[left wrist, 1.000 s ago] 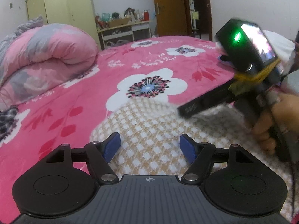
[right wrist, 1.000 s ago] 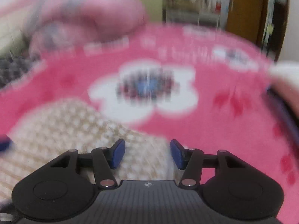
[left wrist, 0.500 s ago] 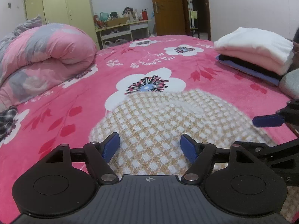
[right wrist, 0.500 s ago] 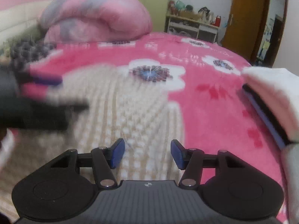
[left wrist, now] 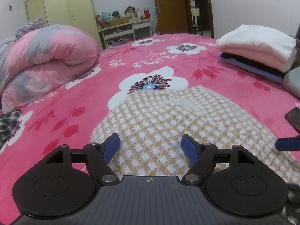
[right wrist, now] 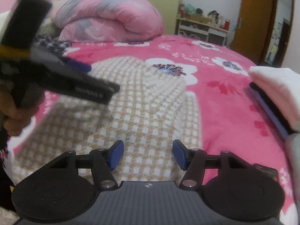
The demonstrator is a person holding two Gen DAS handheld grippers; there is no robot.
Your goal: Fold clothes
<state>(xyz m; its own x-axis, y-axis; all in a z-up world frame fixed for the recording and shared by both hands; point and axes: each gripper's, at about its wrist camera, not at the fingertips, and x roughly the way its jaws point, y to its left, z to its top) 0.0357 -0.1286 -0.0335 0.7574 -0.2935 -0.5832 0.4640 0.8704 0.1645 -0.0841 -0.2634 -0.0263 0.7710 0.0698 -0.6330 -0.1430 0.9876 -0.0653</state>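
Rolled pink-and-grey quilt [left wrist: 46,60] bundled at the far left side of the bed [left wrist: 131,60], with a black-and-white checked cloth [left wrist: 8,125] spilling near the left edge just below it. Stack of folded clothes [left wrist: 258,46] piled toward the right edge: white on top, pale pink beneath, then black and blue layers; same stack [right wrist: 275,91] seen at the right of the right wrist view. Dark phone-like object [left wrist: 293,118] lying on the pink floral cover near the right edge, close to the sweater's side. Yellow wardrobe [left wrist: 61,9], cluttered shelf unit [left wrist: 123,28] and brown door [left wrist: 168,5] beyond the far end of the bed.

Checked tan-and-white knit sweater [left wrist: 168,123] spread flat on the near middle of the bed, rounded far edge overlapping a large white flower print, surface fuzzy and mostly smooth with a soft ridge across the upper part. Nothing lying on top of it.

Left gripper [left wrist: 151,147] poised over the sweater's near left part, blue fingers wide apart, nothing between them. Right gripper [right wrist: 148,154] over the near right part, fingers moderately apart and just been opening, nothing clamped. Hand [right wrist: 16,116] gripping the left tool's handle, blurred.
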